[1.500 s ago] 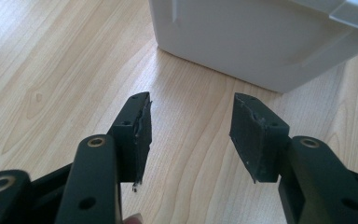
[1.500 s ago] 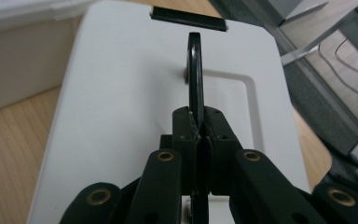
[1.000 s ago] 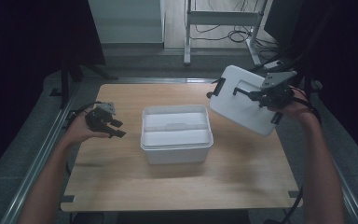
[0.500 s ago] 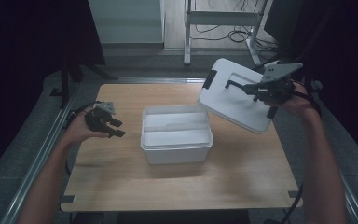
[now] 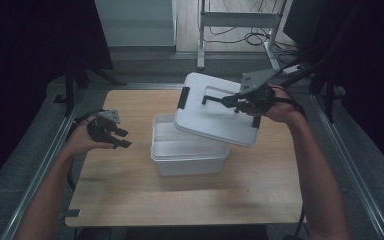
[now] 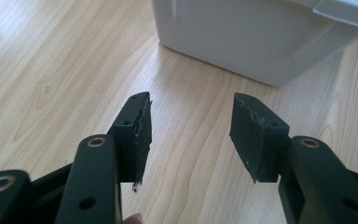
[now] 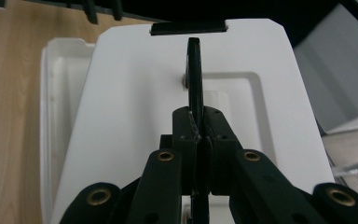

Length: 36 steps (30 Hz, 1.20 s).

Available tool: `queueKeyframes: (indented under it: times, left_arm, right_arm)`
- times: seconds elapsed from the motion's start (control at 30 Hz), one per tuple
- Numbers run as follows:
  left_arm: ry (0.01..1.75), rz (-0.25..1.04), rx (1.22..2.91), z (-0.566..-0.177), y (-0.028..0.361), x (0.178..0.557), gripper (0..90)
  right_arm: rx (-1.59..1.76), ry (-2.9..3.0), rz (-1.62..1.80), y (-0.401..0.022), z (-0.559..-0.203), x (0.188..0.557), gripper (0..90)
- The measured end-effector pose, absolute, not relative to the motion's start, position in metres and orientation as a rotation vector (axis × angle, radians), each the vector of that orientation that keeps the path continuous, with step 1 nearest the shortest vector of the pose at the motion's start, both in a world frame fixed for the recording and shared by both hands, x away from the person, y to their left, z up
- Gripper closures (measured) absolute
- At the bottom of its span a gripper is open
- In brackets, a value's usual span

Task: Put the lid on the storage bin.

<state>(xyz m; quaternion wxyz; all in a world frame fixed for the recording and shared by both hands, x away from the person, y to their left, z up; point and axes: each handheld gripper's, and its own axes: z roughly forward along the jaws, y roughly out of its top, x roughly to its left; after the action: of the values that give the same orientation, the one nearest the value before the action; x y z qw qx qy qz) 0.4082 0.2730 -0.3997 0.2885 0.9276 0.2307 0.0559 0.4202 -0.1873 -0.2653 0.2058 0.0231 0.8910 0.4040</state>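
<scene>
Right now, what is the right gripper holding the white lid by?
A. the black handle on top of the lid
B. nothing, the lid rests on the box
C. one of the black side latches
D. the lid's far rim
A. In the right gripper view the right gripper has its jaws shut on the thin black handle standing up from the lid, which hangs tilted above the open box.
</scene>
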Motion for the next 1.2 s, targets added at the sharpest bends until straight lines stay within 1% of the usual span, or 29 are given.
queueKeyframes:
  times: [0.3, 0.47, 0.9, 1.2]
  left_arm:
    - [0.625, 0.139, 2.481, -0.404, 0.276, 0.407, 48.5]
    - [0.636, 0.136, 2.482, -0.405, 0.278, 0.406, 48.5]
    - [0.639, 0.122, 2.481, -0.409, 0.277, 0.408, 48.5]
    - [0.639, 0.115, 2.485, -0.411, 0.274, 0.409, 48.5]
  right_arm:
    - [-0.076, 2.593, 1.136, -0.134, -0.290, 0.424, 84.0]
    - [-0.139, 2.640, 1.146, -0.116, -0.299, 0.427, 84.0]
    - [-0.180, 2.727, 1.081, -0.098, -0.324, 0.434, 83.7]
    - [-0.179, 2.757, 1.085, -0.100, -0.332, 0.435, 83.2]
